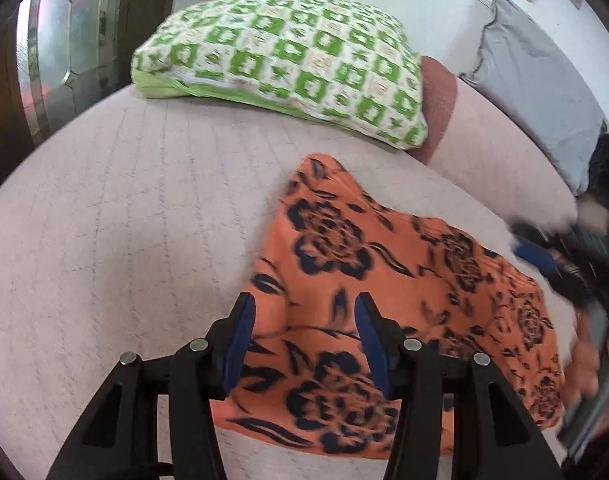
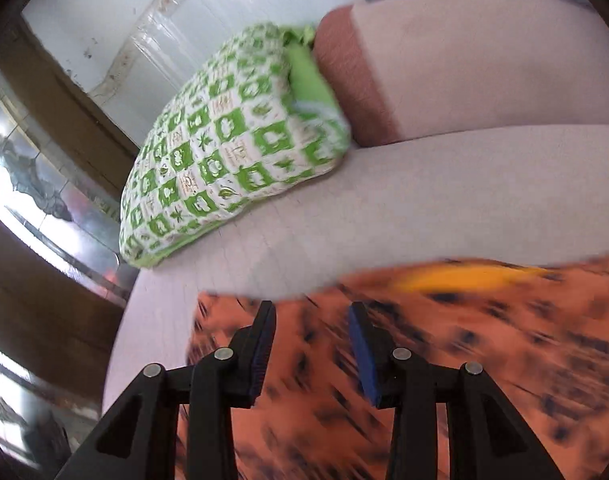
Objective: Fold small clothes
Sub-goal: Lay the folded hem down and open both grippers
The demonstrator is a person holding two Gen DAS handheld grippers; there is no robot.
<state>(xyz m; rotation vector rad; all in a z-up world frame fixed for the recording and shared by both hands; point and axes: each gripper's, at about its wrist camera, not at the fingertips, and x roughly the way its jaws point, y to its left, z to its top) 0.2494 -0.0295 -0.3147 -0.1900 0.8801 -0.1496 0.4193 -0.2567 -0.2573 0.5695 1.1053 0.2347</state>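
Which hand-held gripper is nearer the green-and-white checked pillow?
Hard to call. Both the left hand-held gripper and the right hand-held gripper hover open over the orange flowered cloth, short of the pillow.

In the right wrist view the orange flowered cloth [image 2: 444,360] is smeared by motion, its dark pattern unreadable, and a yellow streak [image 2: 464,278] along its far edge cannot be identified. In the left wrist view the right tongs [image 1: 560,248] and the hand [image 1: 588,364] behind them are a blur, cut off by the edge.

Both wrist views look steeply down, close, sharing orange garment [image 1: 384,280] and pillow [image 2: 232,148].
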